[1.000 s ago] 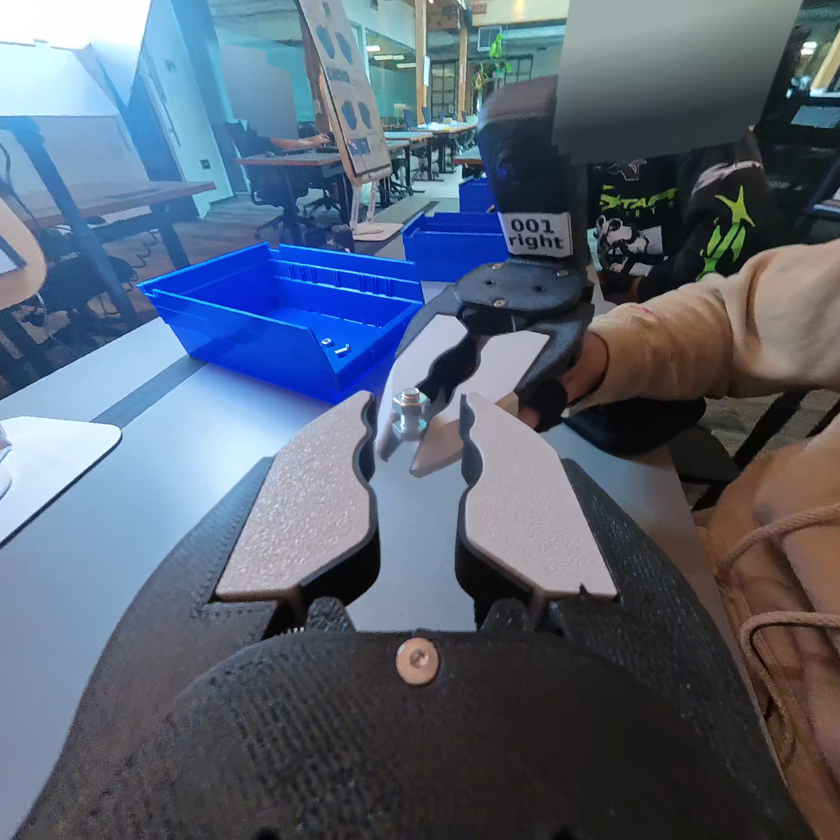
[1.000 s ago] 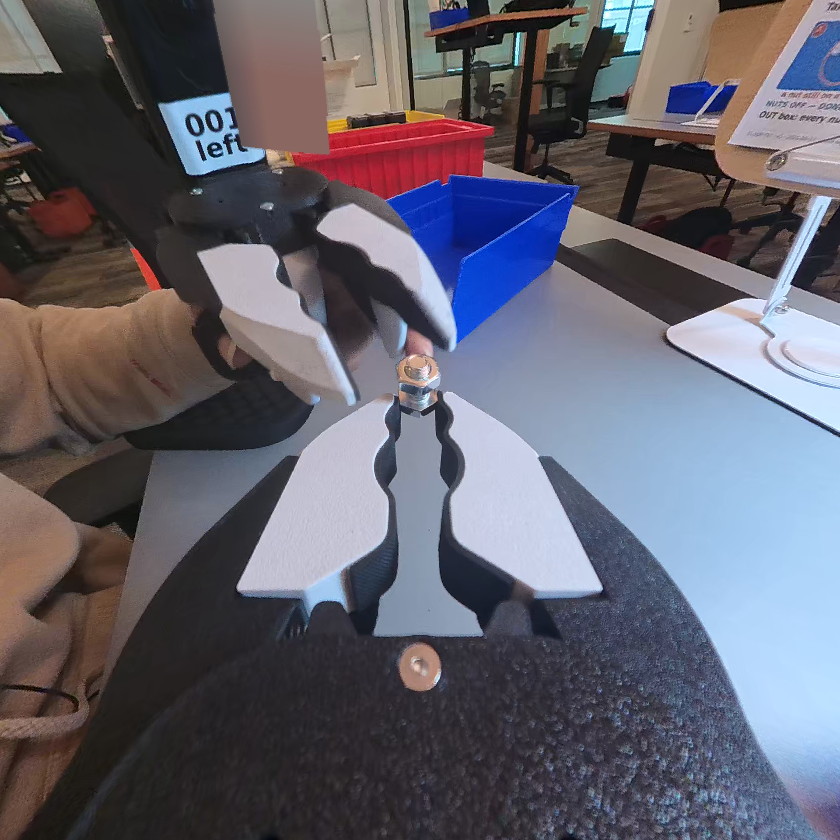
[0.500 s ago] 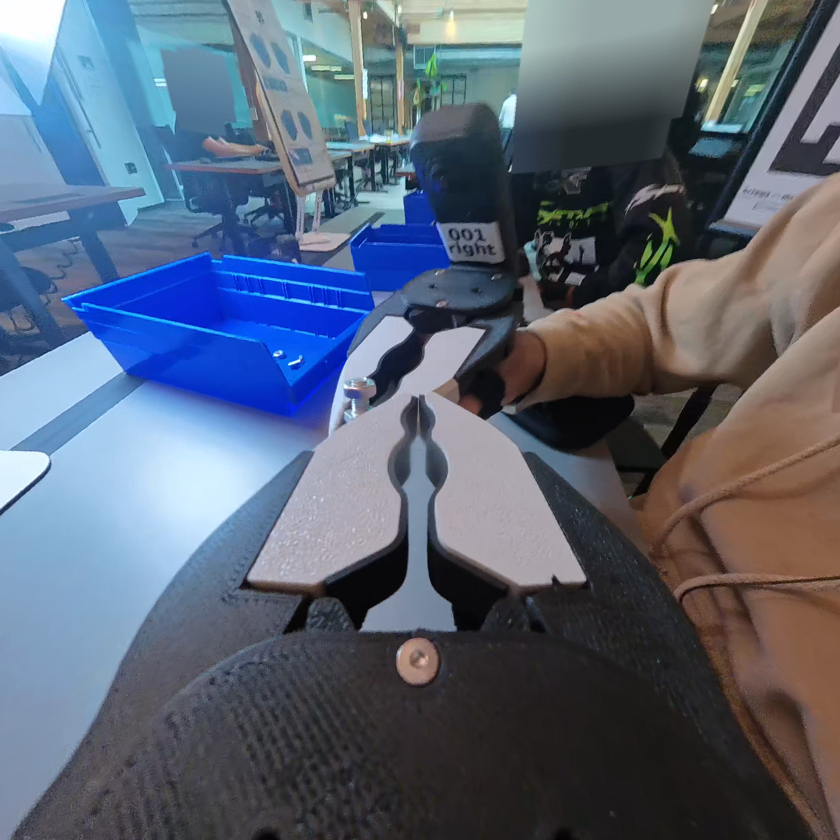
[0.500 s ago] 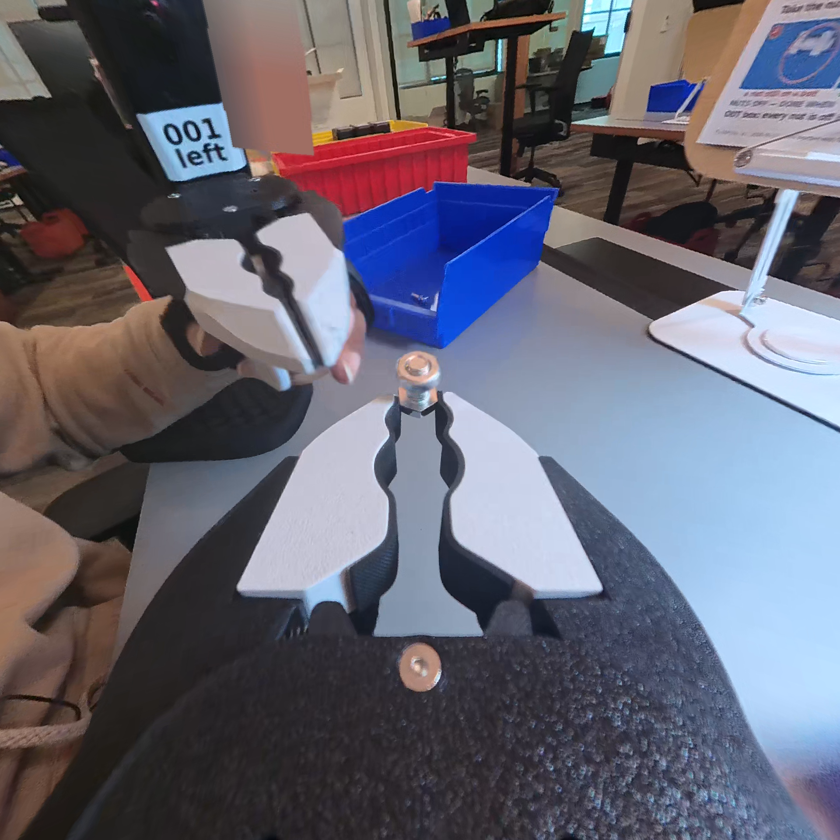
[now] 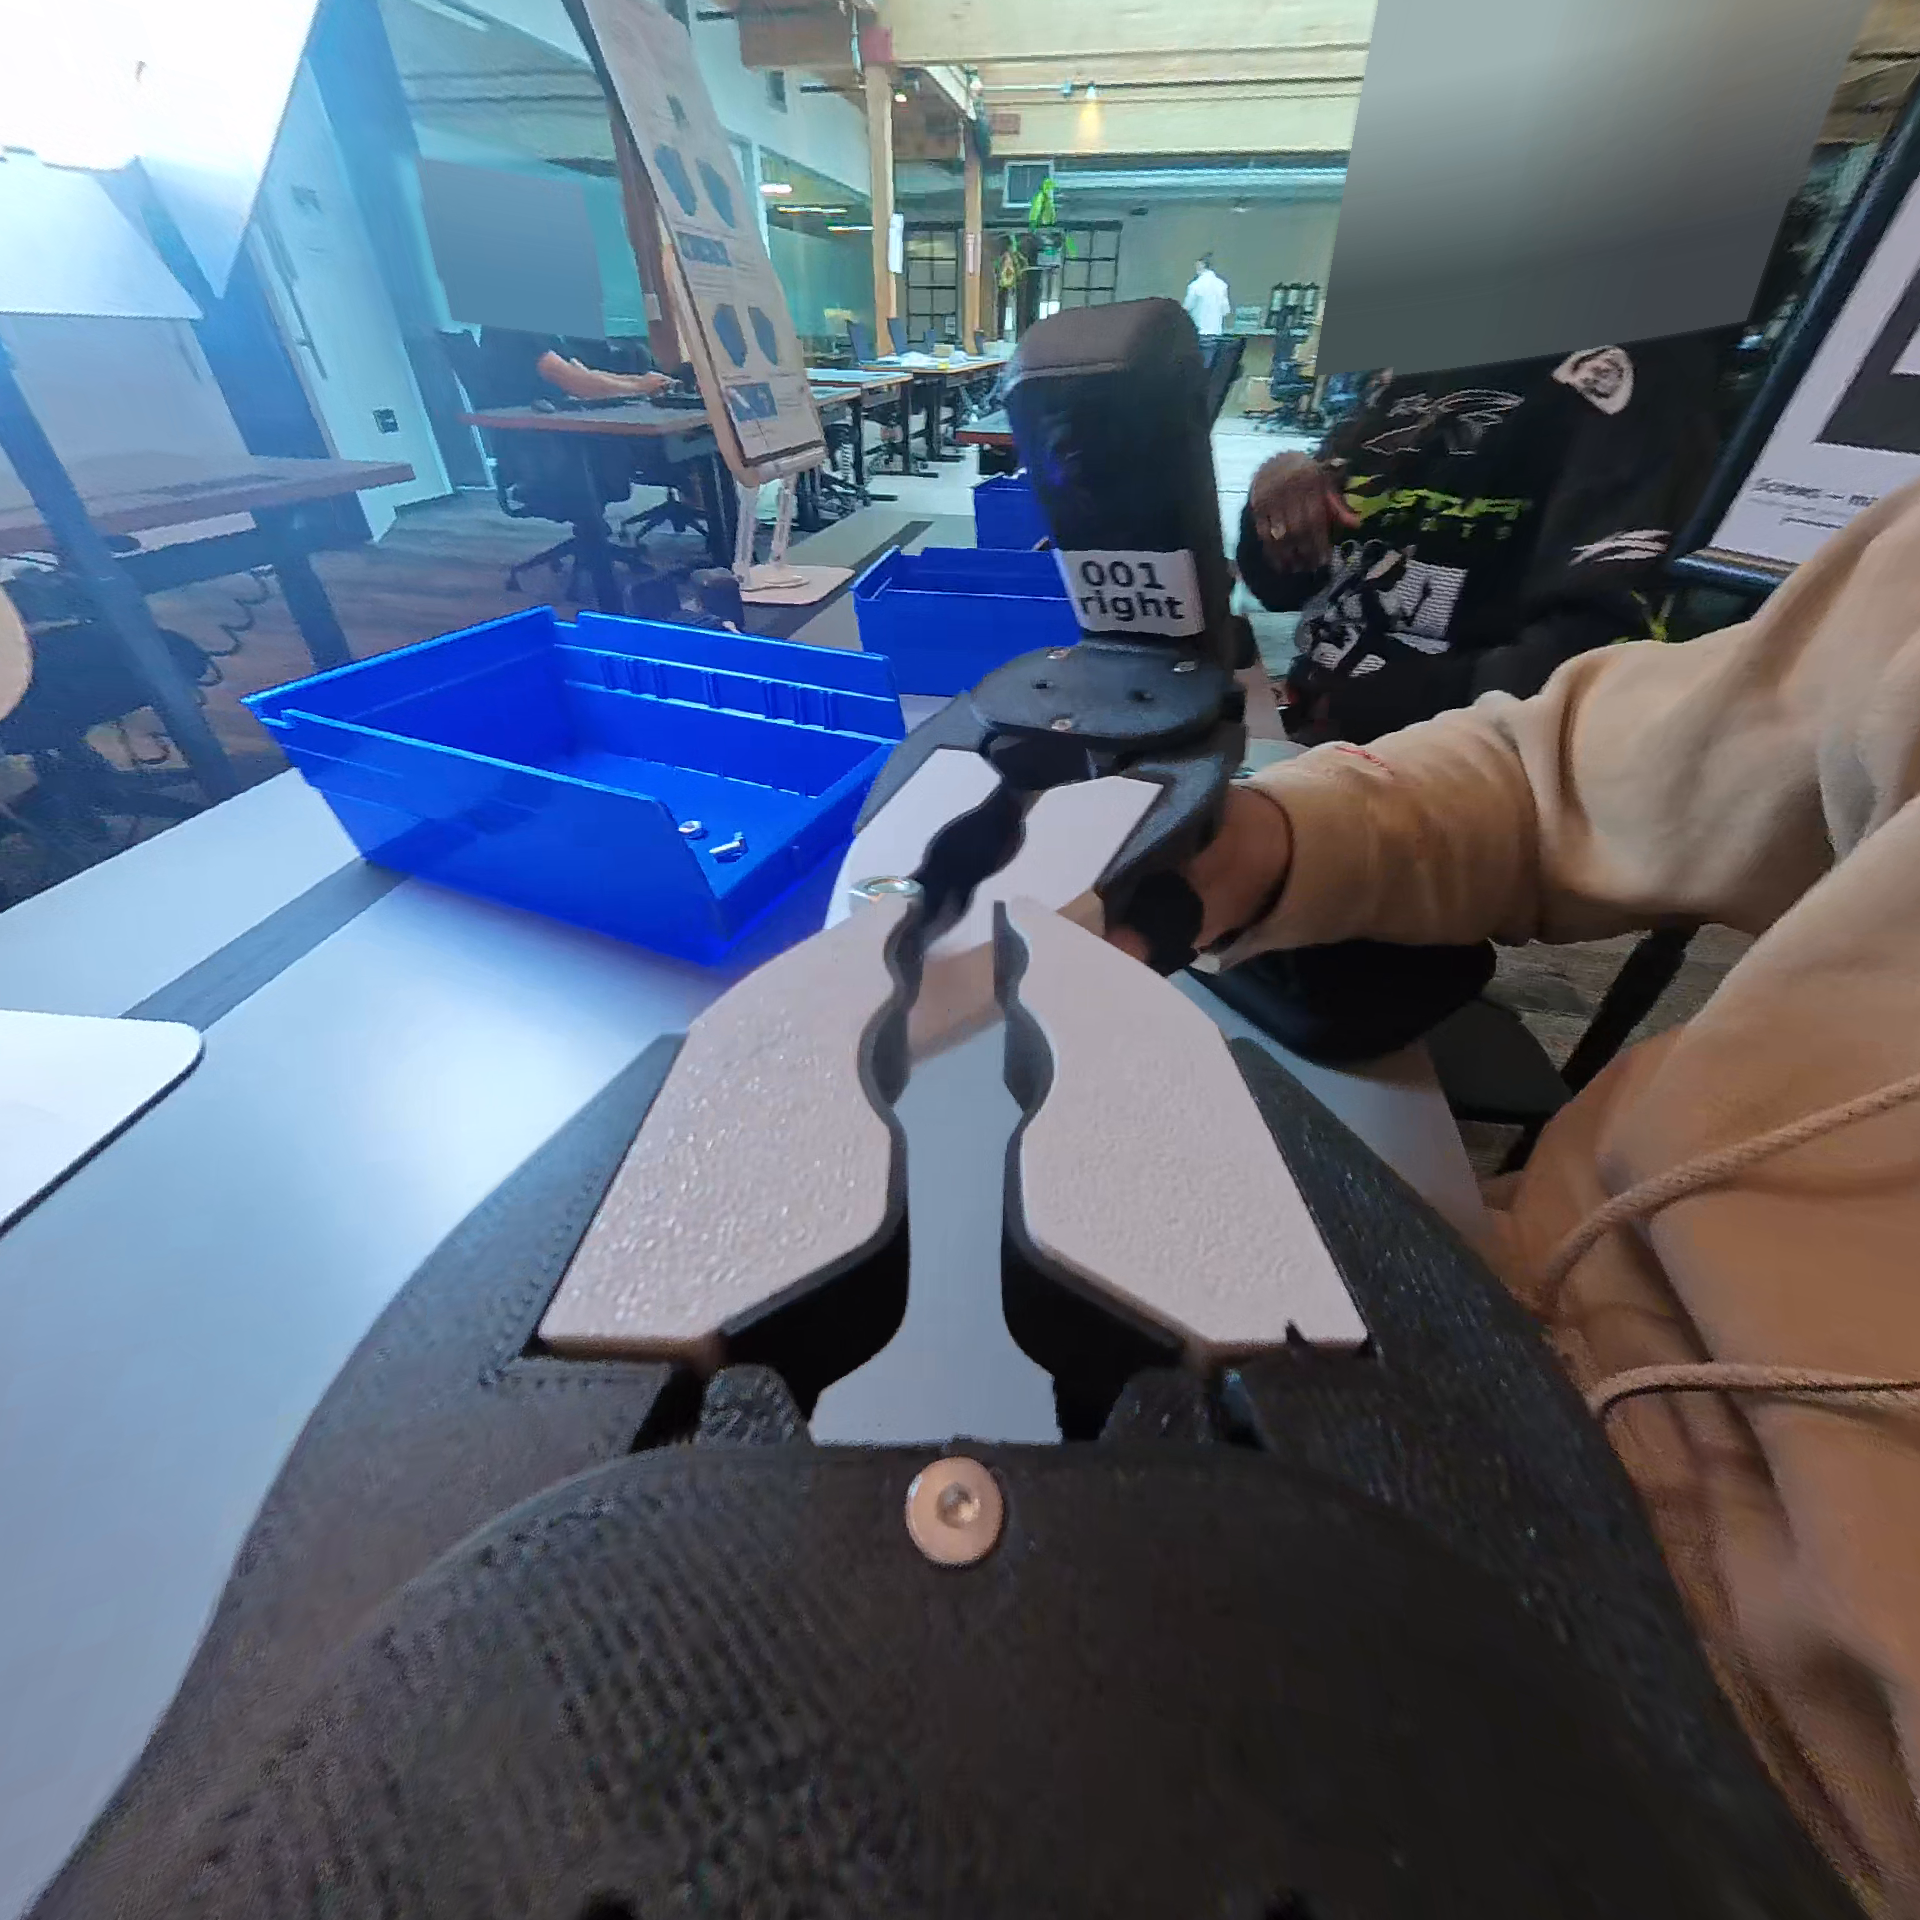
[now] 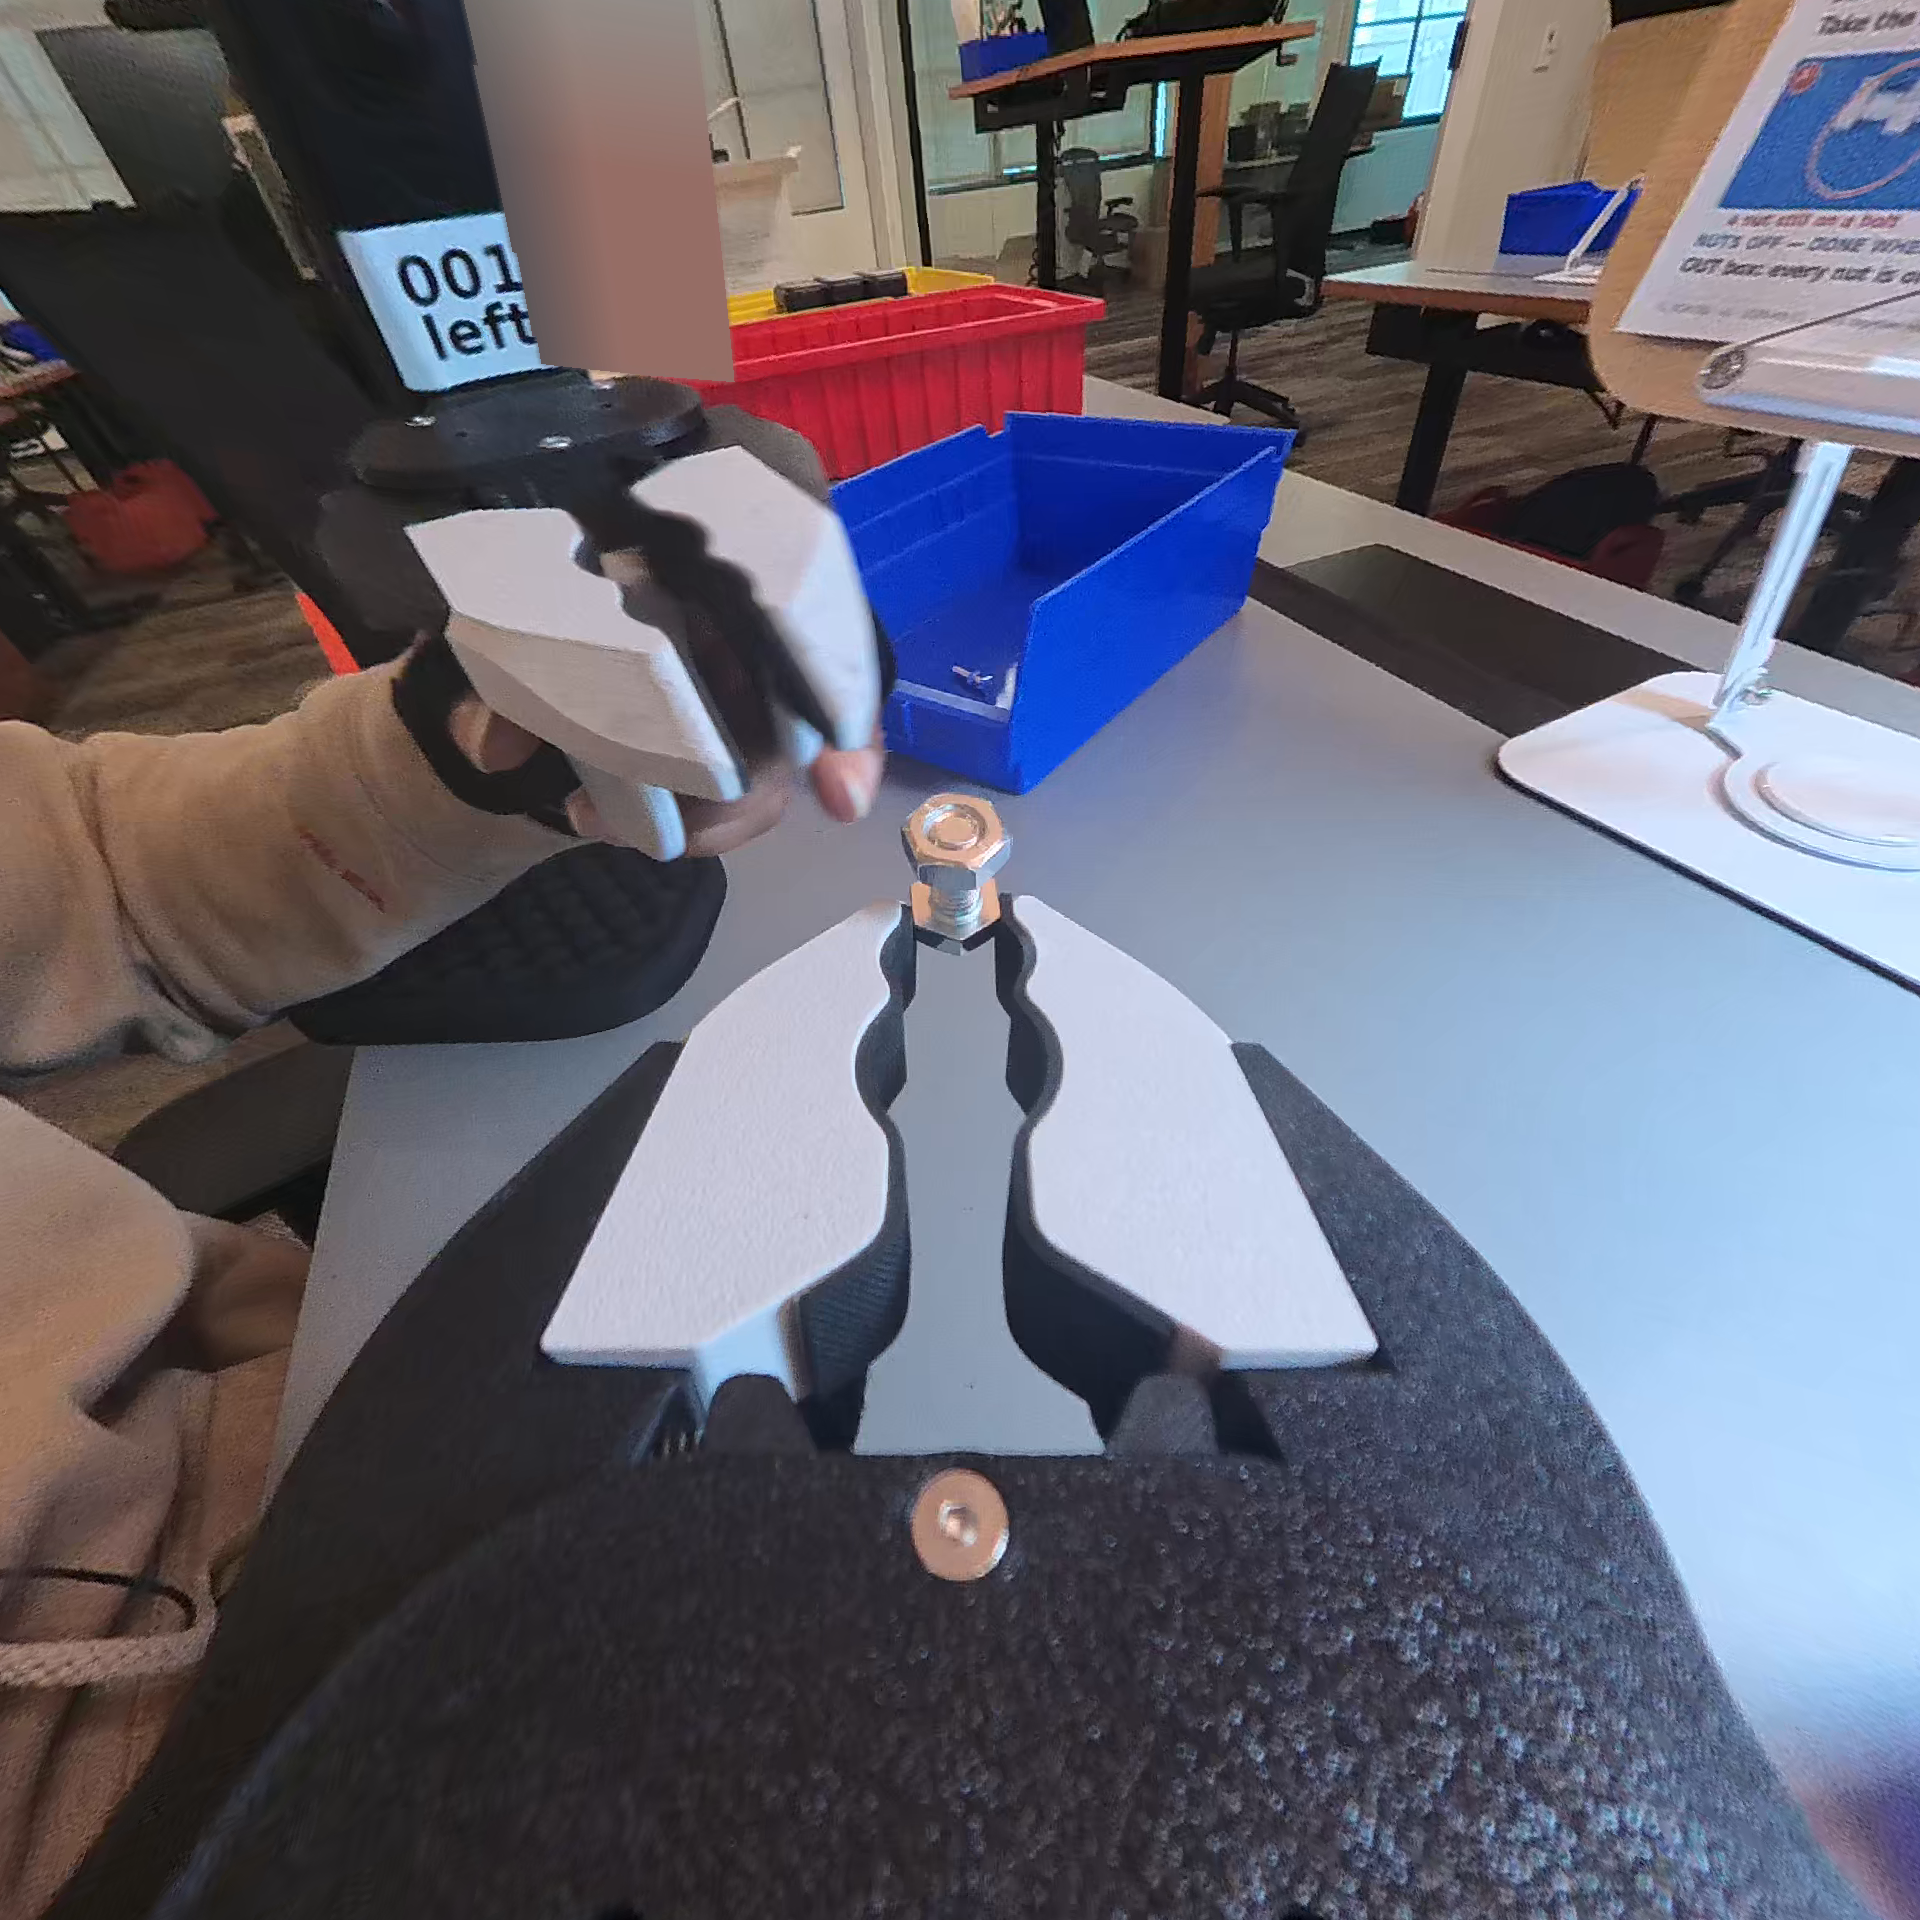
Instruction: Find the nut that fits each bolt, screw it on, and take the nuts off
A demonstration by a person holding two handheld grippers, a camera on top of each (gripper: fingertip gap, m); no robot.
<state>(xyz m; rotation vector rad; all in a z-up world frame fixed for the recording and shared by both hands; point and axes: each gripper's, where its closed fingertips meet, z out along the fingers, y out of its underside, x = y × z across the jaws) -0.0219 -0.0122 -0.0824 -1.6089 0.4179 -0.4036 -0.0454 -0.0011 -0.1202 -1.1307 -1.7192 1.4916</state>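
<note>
My right gripper (image 6: pixel 956 920) is shut on a silver hex nut (image 6: pixel 958 932) at its fingertips. A bolt (image 6: pixel 954 842) stands upright out of the nut, hex head on top, with bare thread showing between head and nut. The bolt head also peeks out in the left wrist view (image 5: pixel 883 888), beside my left fingertip. My left gripper (image 5: pixel 951 914) is empty, its jaws a little apart. In the right wrist view it (image 6: pixel 774 758) hangs up and to the left of the bolt, not touching it.
A blue bin (image 5: pixel 582 790) with small hardware (image 5: pixel 717 842) stands on the grey table (image 6: pixel 1351 987) beyond the grippers. A red bin (image 6: pixel 914 353) sits behind it and a second blue bin (image 5: pixel 956 613) farther off. A white sign-stand base (image 6: pixel 1662 769) lies at the table's right. A person in a black hoodie (image 5: pixel 1455 520) sits opposite. Spacing between my two grippers at the tips: around 4 cm.
My left gripper was open around the bolt head, then shut and drew away to the side, and now its jaws are slightly apart. The bolt head stands higher above the nut.
</note>
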